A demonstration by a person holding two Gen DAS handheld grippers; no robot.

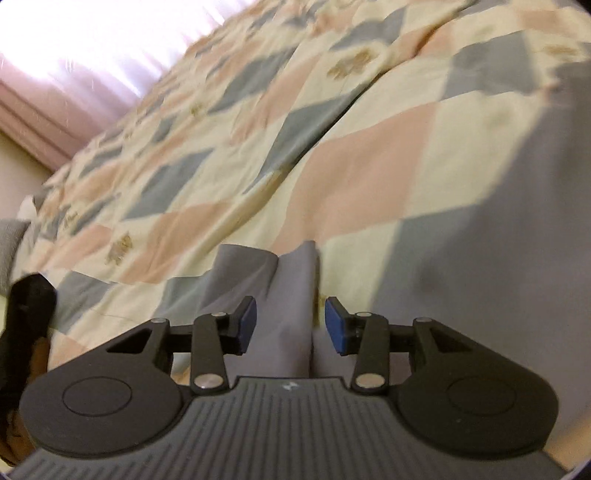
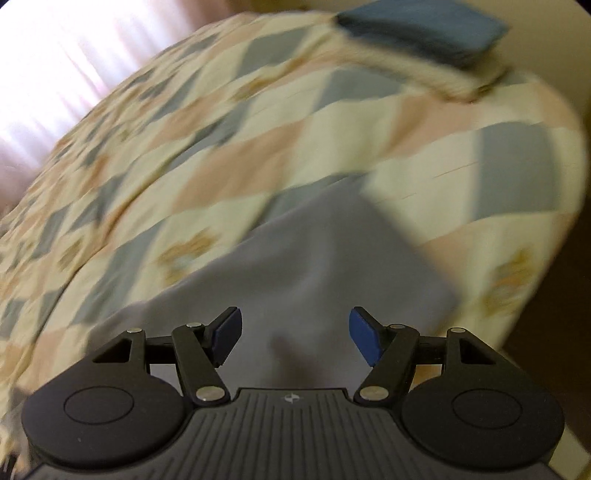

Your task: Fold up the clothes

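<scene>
Two black hand-held grippers with blue pads hover over a pale grey-lilac garment spread on my bed's patchwork quilt [image 1: 369, 166] of cream, pink and grey-blue squares. On the left, pink-lit curtains [image 1: 74, 48] glow beyond the quilt's far edge. My left gripper [image 1: 290, 325] has its jaws parted, with an upright fold of the grey-lilac garment [image 1: 295, 295] rising between the pads; neither pad presses it that I can see. My right gripper [image 2: 295, 334] is spread wider and holds nothing, the garment's flat panel [image 2: 332, 258] lying blurred beneath it. Far right, a folded dark blue cloth [image 2: 424, 29] sits atop a cream folded piece [image 2: 436, 79].
</scene>
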